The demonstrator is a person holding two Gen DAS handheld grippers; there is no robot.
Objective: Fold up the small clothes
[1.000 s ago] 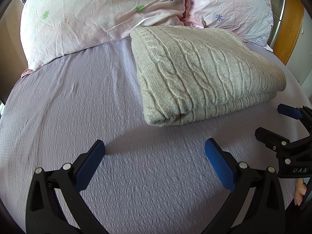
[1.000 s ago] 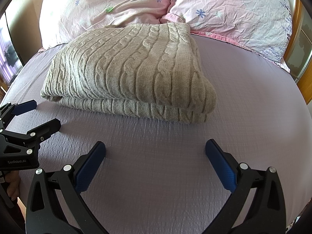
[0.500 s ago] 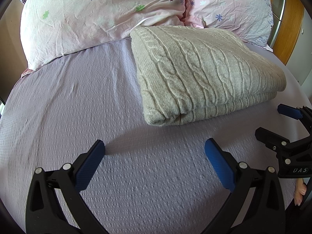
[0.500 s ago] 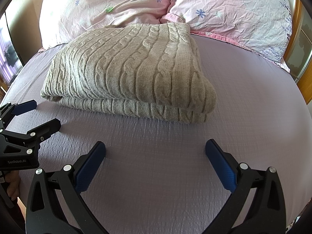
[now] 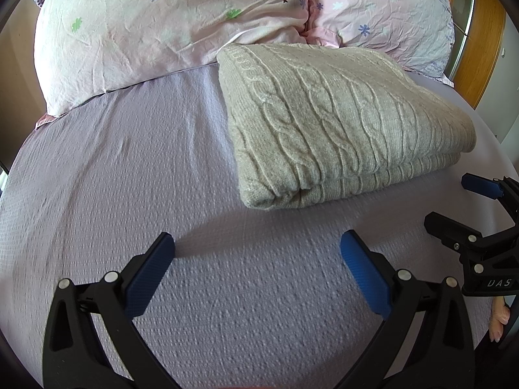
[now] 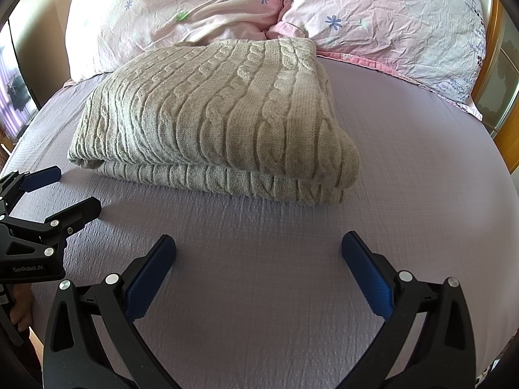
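Note:
A beige cable-knit sweater (image 5: pixel 337 120) lies folded in a thick rectangle on the lilac bed sheet (image 5: pixel 129 168), its far end against the pillows. It also shows in the right wrist view (image 6: pixel 220 116). My left gripper (image 5: pixel 258 243) is open and empty, low over the sheet in front of the sweater's left corner. My right gripper (image 6: pixel 258 243) is open and empty in front of the sweater's near edge. Each gripper shows in the other's view, the right gripper (image 5: pixel 454 201) and the left gripper (image 6: pixel 71 191), both open.
Two pink floral pillows (image 5: pixel 168 22) (image 6: pixel 389 22) lie along the head of the bed. A wooden frame (image 5: pixel 483 39) stands at the right. The sheet (image 6: pixel 421 178) stretches bare around the sweater.

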